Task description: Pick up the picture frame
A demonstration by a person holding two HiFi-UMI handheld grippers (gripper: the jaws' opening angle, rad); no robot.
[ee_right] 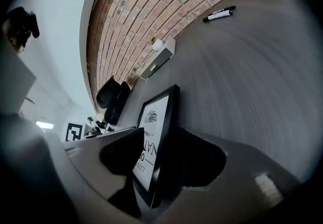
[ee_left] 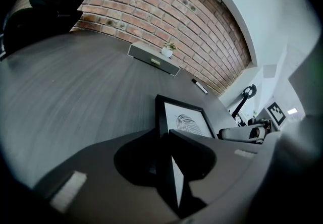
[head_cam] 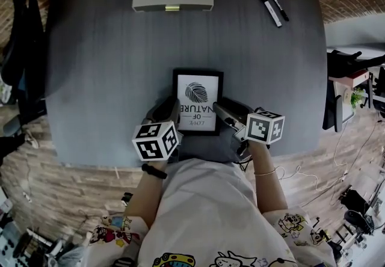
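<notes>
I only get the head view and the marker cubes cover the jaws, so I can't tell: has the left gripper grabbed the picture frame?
Observer: Yes. In the left gripper view, the left gripper has its jaws closed on one edge of the picture frame.
Operator: And the right one?
Observer: Not gripping. In the right gripper view, the right gripper has the other edge between its jaws, but they look open, not clamped.
</notes>
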